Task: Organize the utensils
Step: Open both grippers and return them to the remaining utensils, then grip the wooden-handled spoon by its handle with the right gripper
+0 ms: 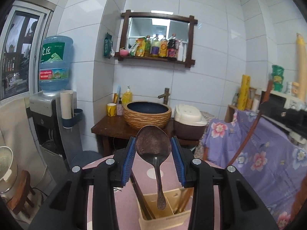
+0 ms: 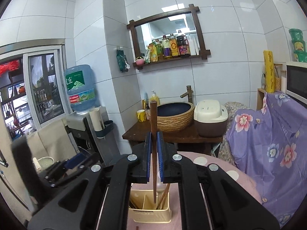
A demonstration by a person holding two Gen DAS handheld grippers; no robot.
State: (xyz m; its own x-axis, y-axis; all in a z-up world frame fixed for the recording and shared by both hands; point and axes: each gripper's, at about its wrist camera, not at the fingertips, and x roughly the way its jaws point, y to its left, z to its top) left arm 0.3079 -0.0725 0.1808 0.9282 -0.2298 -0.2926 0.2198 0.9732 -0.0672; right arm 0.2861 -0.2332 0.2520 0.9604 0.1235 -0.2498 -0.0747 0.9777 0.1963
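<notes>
My left gripper (image 1: 153,140) is shut on the bowl of a dull metal spoon (image 1: 153,145). The spoon's handle hangs down over a cream utensil holder (image 1: 168,219) that stands on the pink dotted tablecloth (image 1: 119,201). Dark chopsticks (image 1: 142,197) lean in the holder's left compartment. In the right wrist view, my right gripper (image 2: 153,134) is shut on a brown wooden chopstick (image 2: 153,115). It stands upright, with its thin end down inside the same cream holder (image 2: 151,217). More chopsticks (image 2: 164,197) lean in the holder's right compartment.
A purple flowered cloth (image 2: 272,138) drapes furniture at the right. Behind the table, a wooden stand carries a woven basin (image 2: 175,118) and a rice cooker (image 2: 210,118). A water dispenser (image 1: 51,115) stands at the left, with a stool (image 1: 23,191) below it.
</notes>
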